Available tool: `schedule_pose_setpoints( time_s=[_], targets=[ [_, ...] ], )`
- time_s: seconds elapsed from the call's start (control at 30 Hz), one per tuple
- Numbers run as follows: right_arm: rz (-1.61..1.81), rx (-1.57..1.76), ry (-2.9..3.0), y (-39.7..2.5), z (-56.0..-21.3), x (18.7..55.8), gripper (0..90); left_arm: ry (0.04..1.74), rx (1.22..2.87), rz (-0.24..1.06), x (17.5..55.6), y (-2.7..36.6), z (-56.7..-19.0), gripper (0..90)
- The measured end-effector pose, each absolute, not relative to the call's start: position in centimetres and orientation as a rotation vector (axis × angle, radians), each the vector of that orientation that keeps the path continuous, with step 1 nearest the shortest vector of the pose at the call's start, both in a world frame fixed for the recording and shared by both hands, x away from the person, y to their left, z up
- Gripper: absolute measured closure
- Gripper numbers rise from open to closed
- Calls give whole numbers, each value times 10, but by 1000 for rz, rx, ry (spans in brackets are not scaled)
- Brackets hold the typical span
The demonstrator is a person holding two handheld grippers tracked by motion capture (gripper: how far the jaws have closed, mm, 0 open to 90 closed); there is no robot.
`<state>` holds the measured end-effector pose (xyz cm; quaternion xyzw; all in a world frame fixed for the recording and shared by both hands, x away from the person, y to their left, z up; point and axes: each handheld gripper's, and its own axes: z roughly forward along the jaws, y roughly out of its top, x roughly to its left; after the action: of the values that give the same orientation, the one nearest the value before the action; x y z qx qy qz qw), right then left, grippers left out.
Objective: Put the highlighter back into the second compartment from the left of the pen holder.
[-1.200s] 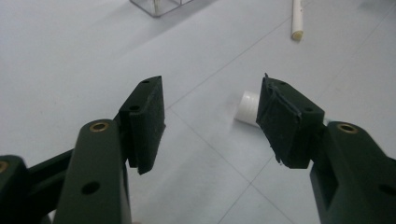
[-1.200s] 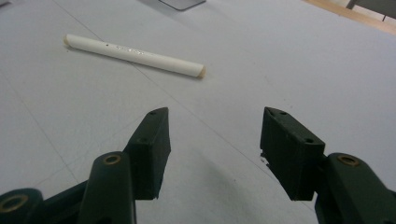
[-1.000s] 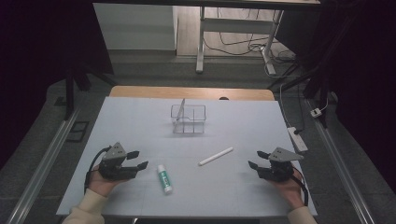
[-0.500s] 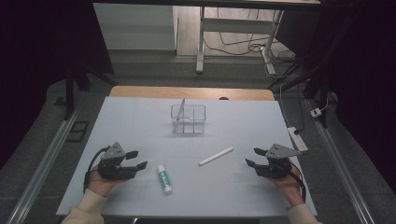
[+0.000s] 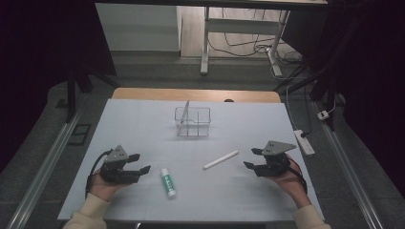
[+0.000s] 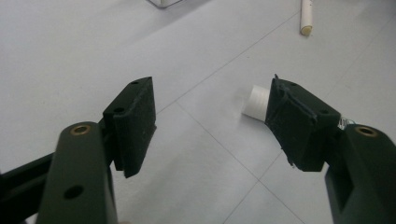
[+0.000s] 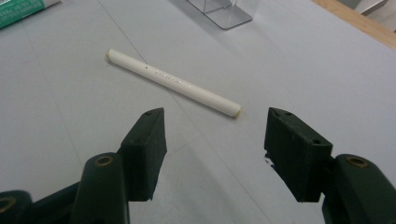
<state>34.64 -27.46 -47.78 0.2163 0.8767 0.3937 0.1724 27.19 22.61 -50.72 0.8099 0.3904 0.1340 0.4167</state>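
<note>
Both grippers, left (image 5: pixel 136 163) and right (image 5: pixel 253 158), have barely shifted over the last second; jaws wide apart, empty. Tube (image 5: pixel 168 182) beside left, stick (image 5: pixel 220 160) mid-table, both near front edge. No grasp begun.

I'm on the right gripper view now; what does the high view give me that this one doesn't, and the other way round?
The high view adds both hands, the left gripper open beside the green-and-white tube's white cap, and the whole clear divided holder standing farther back.

The right gripper view adds detail: faint print along the white pen, which lies flat just ahead of the right gripper, whose jaws are spread with nothing between them.

Both show the pen, the tube, part of the holder, and the pale table.
</note>
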Motion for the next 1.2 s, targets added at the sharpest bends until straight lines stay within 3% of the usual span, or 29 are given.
schedule_pose_setpoints(
  time_s=[1.2],
  targets=[
    [1007,358,2657,-221,-466,385,313,970,2066,318,275,220,-509,302]
  ],
)
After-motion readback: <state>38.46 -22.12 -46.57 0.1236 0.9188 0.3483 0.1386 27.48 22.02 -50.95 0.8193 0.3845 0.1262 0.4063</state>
